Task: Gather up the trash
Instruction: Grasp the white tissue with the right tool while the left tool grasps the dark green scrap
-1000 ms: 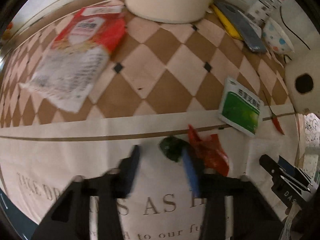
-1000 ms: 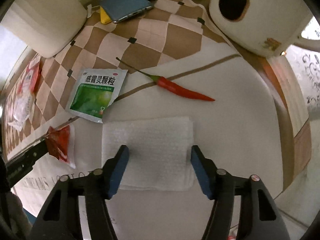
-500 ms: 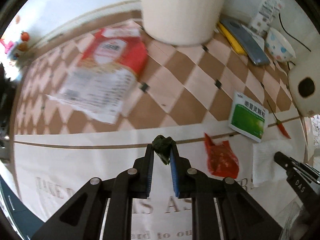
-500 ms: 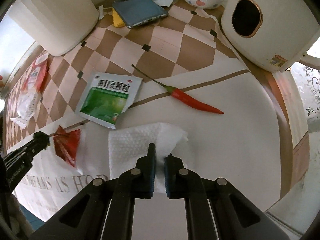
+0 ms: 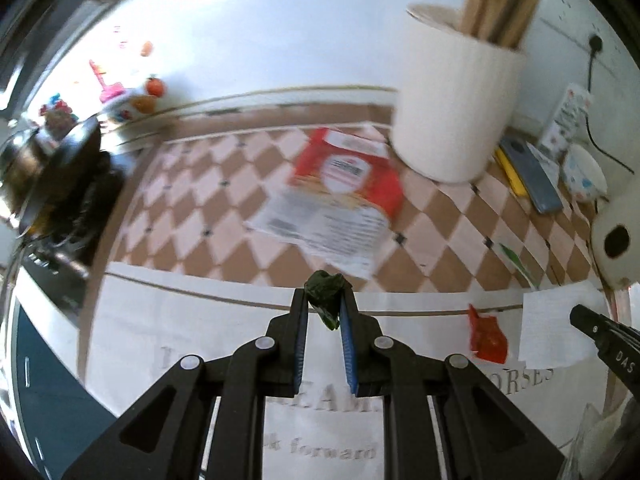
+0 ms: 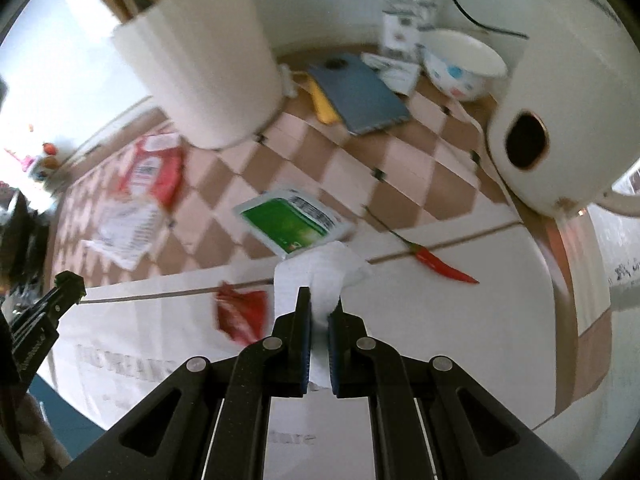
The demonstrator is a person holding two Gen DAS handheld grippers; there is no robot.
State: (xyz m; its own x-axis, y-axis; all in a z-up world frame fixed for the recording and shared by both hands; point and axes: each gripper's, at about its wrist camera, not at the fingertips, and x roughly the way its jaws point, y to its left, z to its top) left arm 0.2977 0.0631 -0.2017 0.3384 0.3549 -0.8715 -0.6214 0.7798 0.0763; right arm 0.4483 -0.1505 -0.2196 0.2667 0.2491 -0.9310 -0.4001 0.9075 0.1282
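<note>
The left gripper [image 5: 325, 304] has its jaws closed on a dark green scrap [image 5: 325, 291], held off the tablecloth [image 5: 168, 320]. The right gripper [image 6: 320, 312] pinches a white paper towel [image 6: 320, 276] between nearly shut jaws, the towel bunched up above the cloth. Below lie a small red wrapper [image 6: 240, 312], a green sachet [image 6: 290, 226], a red chili [image 6: 438, 266] and a large red-and-white bag [image 5: 340, 196]. At the back, a white bucket [image 5: 452, 100] holds wooden sticks [image 5: 498, 4]. A dotted bowl [image 6: 462, 66], its inside hidden, sits beside a blue phone [image 6: 360, 92].
</note>
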